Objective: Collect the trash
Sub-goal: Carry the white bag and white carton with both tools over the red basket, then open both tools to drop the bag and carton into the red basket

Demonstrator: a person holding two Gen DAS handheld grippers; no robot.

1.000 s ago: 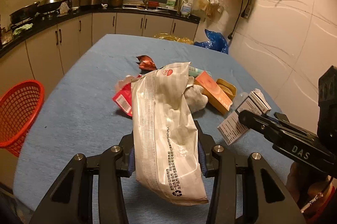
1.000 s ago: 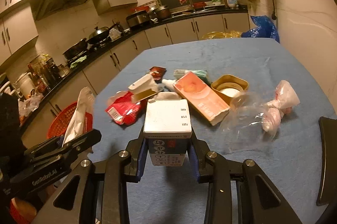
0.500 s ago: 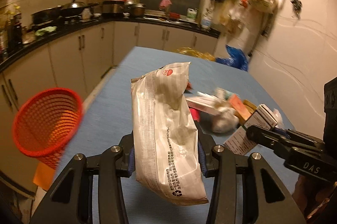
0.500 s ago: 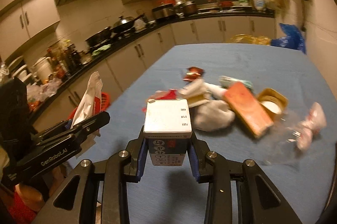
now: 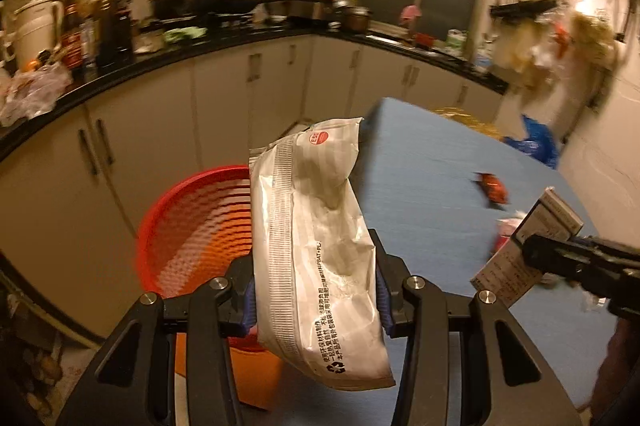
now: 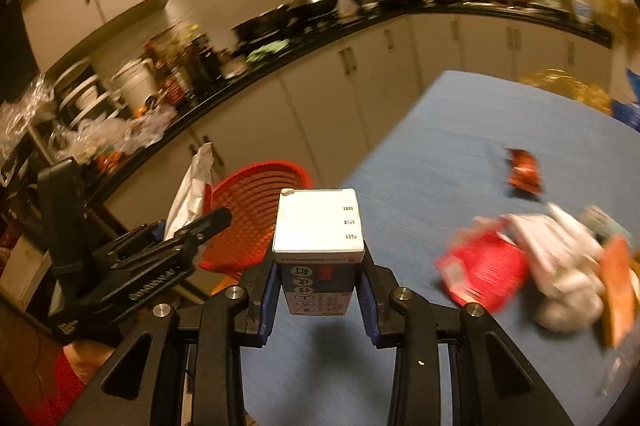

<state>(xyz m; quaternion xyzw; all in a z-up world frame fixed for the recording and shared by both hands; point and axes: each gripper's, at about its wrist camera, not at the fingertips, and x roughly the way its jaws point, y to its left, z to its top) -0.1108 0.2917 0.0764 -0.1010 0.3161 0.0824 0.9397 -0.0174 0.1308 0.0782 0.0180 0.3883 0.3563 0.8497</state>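
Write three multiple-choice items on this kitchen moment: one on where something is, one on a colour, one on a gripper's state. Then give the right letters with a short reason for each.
1. Where is the basket?
A. on the counter
B. on the floor beside the table, in front of the cabinets
C. on the table

2. What colour is the cloth on the table?
A. blue
B. green
C. white

3. What is the right gripper doing?
A. standing open with nothing in it
B. clamped on a small carton
C. clamped on a spoon

Answers:
1 B: the left wrist view shows the basket below the table's edge, with cabinet doors behind it.
2 A: both views show a blue cover.
3 B: the pads press on both sides of the carton, just as the left gripper clamps a silver wrapper bag.
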